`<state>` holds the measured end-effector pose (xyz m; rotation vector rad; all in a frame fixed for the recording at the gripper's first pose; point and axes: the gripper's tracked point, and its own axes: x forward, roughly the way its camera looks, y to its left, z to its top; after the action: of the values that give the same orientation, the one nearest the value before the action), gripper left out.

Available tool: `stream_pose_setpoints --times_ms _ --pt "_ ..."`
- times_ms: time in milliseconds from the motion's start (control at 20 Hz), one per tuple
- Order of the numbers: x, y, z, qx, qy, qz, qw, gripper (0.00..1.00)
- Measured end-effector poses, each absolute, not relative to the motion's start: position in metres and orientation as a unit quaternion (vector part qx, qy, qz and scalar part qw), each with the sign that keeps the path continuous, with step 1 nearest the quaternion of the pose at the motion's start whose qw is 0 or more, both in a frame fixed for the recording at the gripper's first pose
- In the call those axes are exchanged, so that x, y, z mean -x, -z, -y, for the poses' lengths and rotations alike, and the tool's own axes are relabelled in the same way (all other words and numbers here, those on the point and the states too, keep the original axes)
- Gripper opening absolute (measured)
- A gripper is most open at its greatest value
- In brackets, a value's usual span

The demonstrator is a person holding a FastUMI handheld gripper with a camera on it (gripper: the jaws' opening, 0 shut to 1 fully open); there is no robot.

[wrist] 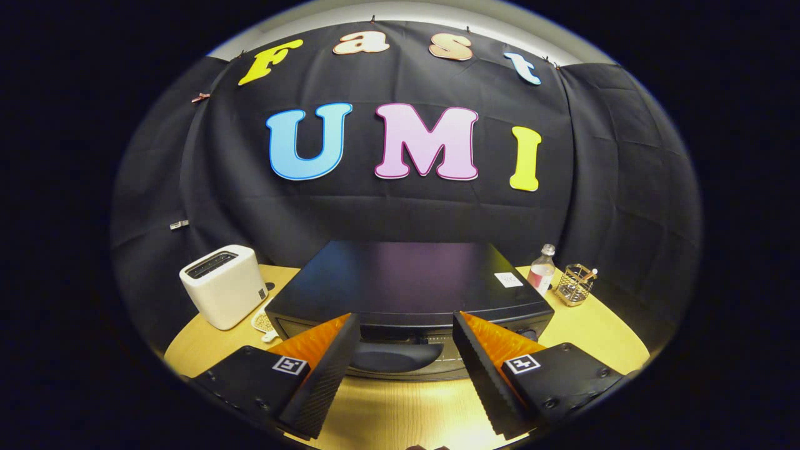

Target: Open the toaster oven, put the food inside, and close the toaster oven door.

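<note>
1. Centrally, the toaster oven (pixel 409 287) sits on the counter (pixel 600 337), its door seemingly shut.
2. Right: wire basket (pixel 575 284) holding something unclear, beside a bottle (pixel 541 270).
3. Tongs (pixel 406 337) gape wide, empty.

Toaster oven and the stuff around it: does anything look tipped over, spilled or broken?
Nothing stands out. The toaster oven sits square on the table, the white toaster, bottle and wire holder stand upright, and the open fingers frame its front, touching nothing.

Dim booth, sharp centre (edges fisheye-bent), tabletop glare.
</note>
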<state>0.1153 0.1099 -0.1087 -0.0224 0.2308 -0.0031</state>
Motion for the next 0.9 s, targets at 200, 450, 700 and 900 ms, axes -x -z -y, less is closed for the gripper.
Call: stream_pose_setpoints --times_ms 200,450,700,900 --pt "-0.124 0.123 -0.118 0.018 -0.012 -0.127 0.992 0.99" --pt "-0.133 0.132 -0.119 0.006 0.001 -0.138 0.990 0.99" --pt "-0.125 0.133 -0.120 -0.001 -0.011 -0.150 0.989 0.99" --pt "-0.109 0.139 -0.117 -0.003 -0.012 -0.153 0.988 1.00"
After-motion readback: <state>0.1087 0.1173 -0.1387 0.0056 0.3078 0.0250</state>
